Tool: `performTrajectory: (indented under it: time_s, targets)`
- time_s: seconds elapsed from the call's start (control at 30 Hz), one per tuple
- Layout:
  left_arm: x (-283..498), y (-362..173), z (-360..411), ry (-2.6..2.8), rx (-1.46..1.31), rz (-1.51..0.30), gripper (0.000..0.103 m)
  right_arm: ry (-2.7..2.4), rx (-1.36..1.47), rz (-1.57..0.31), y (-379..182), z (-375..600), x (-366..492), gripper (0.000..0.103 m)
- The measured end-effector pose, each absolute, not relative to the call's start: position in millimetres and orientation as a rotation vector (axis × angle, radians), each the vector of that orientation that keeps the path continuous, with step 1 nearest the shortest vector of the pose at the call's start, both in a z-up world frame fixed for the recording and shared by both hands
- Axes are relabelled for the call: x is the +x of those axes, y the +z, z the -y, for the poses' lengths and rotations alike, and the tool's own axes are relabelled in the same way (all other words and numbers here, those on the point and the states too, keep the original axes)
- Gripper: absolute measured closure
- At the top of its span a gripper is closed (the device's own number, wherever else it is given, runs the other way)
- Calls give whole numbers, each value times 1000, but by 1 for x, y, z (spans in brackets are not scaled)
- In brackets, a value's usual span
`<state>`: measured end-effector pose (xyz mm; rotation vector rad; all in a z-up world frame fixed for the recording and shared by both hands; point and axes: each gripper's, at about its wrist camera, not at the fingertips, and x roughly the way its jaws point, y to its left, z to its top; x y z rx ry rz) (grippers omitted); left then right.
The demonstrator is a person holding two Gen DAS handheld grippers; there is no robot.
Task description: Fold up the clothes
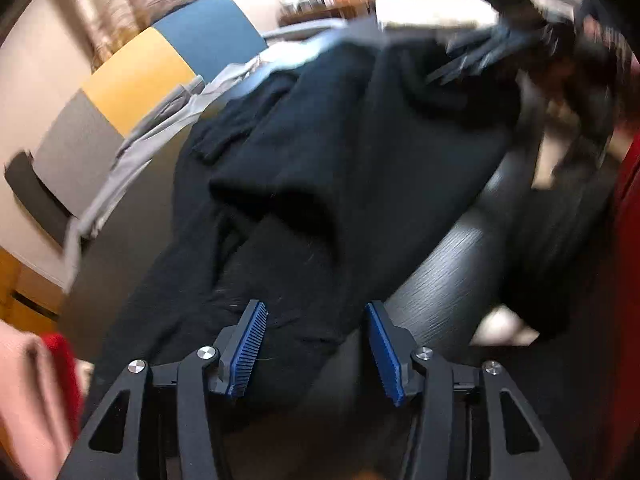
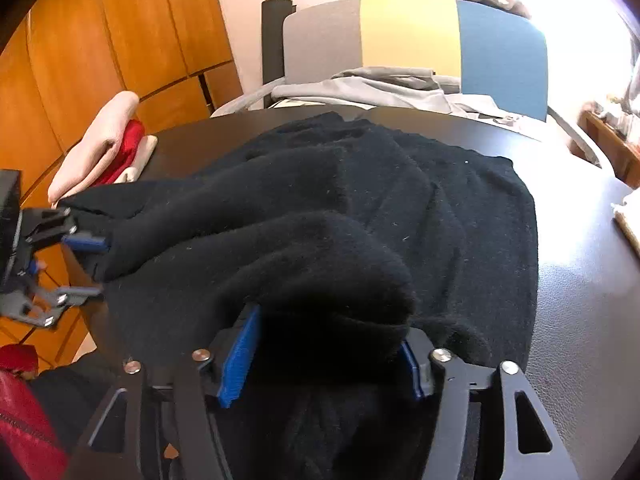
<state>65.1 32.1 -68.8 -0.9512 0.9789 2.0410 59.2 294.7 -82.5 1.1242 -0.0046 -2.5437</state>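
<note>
Right wrist view showed the black sweater (image 2: 360,208) spread over the dark table (image 2: 580,280), a thick fold sitting between the right gripper's (image 2: 328,356) spread jaws; the left gripper (image 1: 316,344) was spread wide over a sleeve

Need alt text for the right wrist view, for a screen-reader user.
A black garment lies crumpled across a dark table, a raised fold of it sitting between the open blue-padded fingers of the right hand-held gripper. The left hand-held gripper is at the garment's left edge. Behind are folded pink and red clothes and a grey, yellow and blue chair.
</note>
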Motion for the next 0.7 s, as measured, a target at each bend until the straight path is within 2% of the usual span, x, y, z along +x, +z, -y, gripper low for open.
performTrajectory:
  time_s: [0.13,0.23,0.4,0.43,0.47,0.53,0.6,0.7]
  targets:
    - [52,-68,-29,2058,-941,-1005,46,-2524,1128,-88,-85,-281,60,23]
    - [41,-68,-29,2084,-936,-944,46,-2527,1128,-178,-89,-267,62,14]
    - [16,-71,-18,2103,-1055,-696,49,-2538,1113,-39,-87,-273,62,13]
    - [14,-71,-16,2111,-1070,-669,53,-2537,1111,-1,-85,-276,62,19]
    - [13,-71,-15,2121,-1080,-655,63,-2548,1109,32,-83,-280,62,26]
    - [12,-68,-14,2144,-1095,-625,84,-2568,1115,81,-80,-288,64,62]
    - [13,-63,-14,2169,-1100,-590,86,-2570,1135,122,-81,-299,63,82]
    - [17,-47,-10,2220,-1074,-523,88,-2575,1155,243,-83,-307,60,86]
